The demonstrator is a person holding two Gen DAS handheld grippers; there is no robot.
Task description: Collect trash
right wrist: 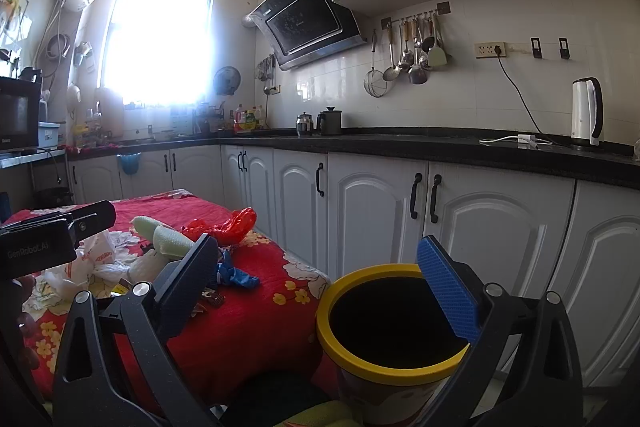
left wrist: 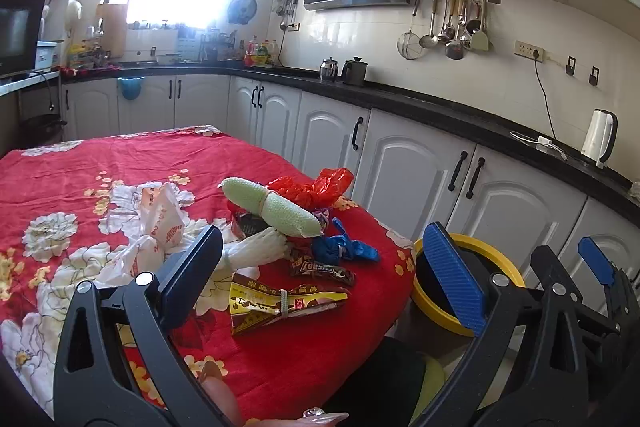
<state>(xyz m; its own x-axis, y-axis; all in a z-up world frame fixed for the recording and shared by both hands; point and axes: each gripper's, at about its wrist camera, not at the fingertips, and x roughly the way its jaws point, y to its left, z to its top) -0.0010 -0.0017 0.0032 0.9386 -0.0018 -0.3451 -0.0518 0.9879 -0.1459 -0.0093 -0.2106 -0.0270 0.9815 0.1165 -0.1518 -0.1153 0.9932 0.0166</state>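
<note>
Red floral cloth covers the desk, and the trash sits heaped at its middle: a brown snack wrapper nearest us, a blue bag and a red bag beyond. Just off the desk's right edge stands a yellow-rimmed bin. Our left tongs and right tongs both gape wide, holding nothing. We judge thin plastic could slip the pads, or fall between desk and bin.

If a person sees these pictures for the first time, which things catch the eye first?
First the red flowered cloth on the table, with a heap of litter in its middle: a pale green roll, a red plastic bag, snack wrappers. Next the yellow-rimmed bin beside the table's right edge, and the glaring window at the back.
</note>
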